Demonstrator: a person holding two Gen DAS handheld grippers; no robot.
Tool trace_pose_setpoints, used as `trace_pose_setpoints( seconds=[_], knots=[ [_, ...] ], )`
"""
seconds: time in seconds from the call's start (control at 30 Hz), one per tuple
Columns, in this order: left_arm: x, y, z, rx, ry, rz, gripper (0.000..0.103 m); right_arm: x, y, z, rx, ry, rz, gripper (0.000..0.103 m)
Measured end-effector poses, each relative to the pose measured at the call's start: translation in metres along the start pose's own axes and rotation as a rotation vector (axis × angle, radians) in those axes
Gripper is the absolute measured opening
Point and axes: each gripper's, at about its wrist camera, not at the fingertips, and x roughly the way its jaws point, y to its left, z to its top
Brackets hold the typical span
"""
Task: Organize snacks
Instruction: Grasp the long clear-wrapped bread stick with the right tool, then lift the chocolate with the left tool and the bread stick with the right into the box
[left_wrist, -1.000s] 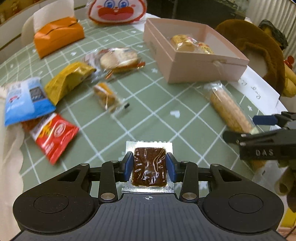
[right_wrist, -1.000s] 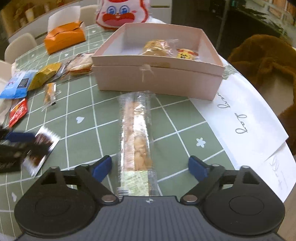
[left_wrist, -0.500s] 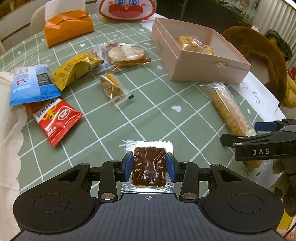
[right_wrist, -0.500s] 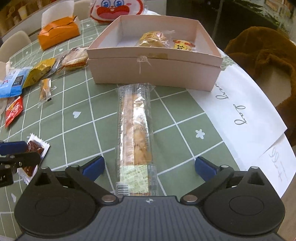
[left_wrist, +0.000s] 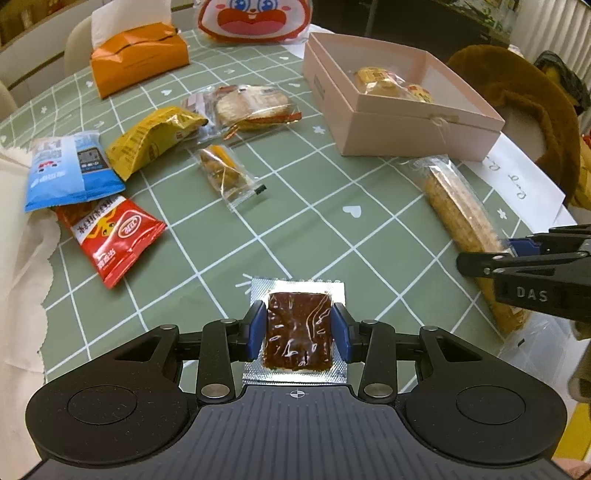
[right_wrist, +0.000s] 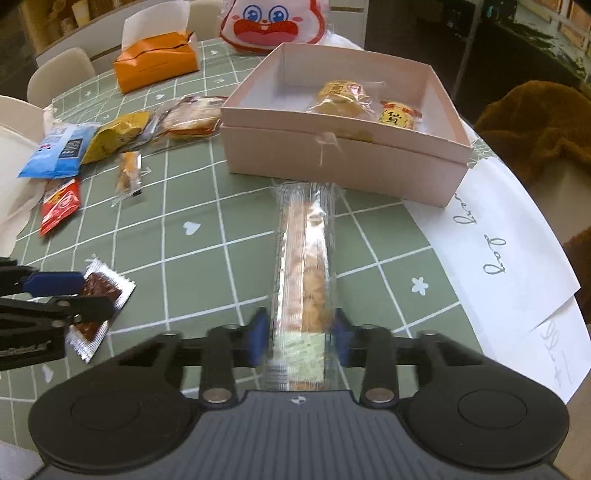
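My left gripper (left_wrist: 298, 330) is shut on a flat silver packet of dark brown snack (left_wrist: 298, 325), held just above the green checked tablecloth; the packet also shows in the right wrist view (right_wrist: 99, 295). My right gripper (right_wrist: 300, 338) is shut on the near end of a long clear-wrapped biscuit roll (right_wrist: 306, 266), which lies on the cloth pointing at the pink open box (right_wrist: 332, 166). The roll also shows in the left wrist view (left_wrist: 461, 221). The box (left_wrist: 417, 136) holds two wrapped snacks.
Loose snacks lie at the left: a red packet (left_wrist: 110, 236), a blue packet (left_wrist: 70, 170), a yellow packet (left_wrist: 151, 140), a small clear sweet (left_wrist: 225, 173), a wrapped round cracker (left_wrist: 255, 107). An orange tissue box (left_wrist: 136, 59) stands behind. White paper (right_wrist: 498, 236) lies right.
My right gripper's jaws have closed from wide open onto the near end of the biscuit roll. My left gripper still holds the brown packet and has drawn back from the table a little.
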Motion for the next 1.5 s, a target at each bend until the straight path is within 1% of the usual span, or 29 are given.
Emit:
trace_pose_setpoints(
  seconds=[0.13,0.27,0.5,0.57,0.73,1.07,1.2,1.37,1.5],
  knots=[
    [0.0,-0.004,-0.001,0.019,-0.006,0.014,0.043,-0.004,-0.004,-0.005,0.033,0.011,0.006,0.03],
    [-0.002,-0.004,-0.003,0.019,-0.008,0.002,0.043,-0.008,-0.006,-0.01,0.054,0.018,-0.005,0.029],
    [-0.004,-0.008,-0.007,0.048,-0.015,0.001,0.043,-0.008,-0.006,-0.009,0.073,0.029,-0.015,0.029],
    [-0.005,-0.007,-0.008,0.037,-0.014,-0.009,0.043,-0.008,-0.007,-0.009,0.086,0.031,-0.012,0.029],
    [-0.007,-0.012,-0.007,0.051,-0.011,-0.029,0.042,-0.009,-0.009,-0.009,0.102,0.031,-0.006,0.028],
    [-0.026,-0.021,-0.006,0.078,-0.054,-0.084,0.042,-0.015,-0.008,-0.011,0.159,0.057,0.002,0.027],
    [-0.029,-0.021,-0.005,0.084,-0.061,-0.097,0.042,-0.023,-0.005,-0.012,0.163,0.045,0.002,0.027],
    [-0.03,-0.027,0.0,0.13,-0.066,-0.113,0.042,-0.037,-0.01,-0.023,0.223,0.029,0.008,0.027],
    [-0.032,-0.033,0.0,0.152,-0.082,-0.139,0.042,-0.039,-0.016,-0.034,0.276,0.027,-0.018,0.027]
  ],
)
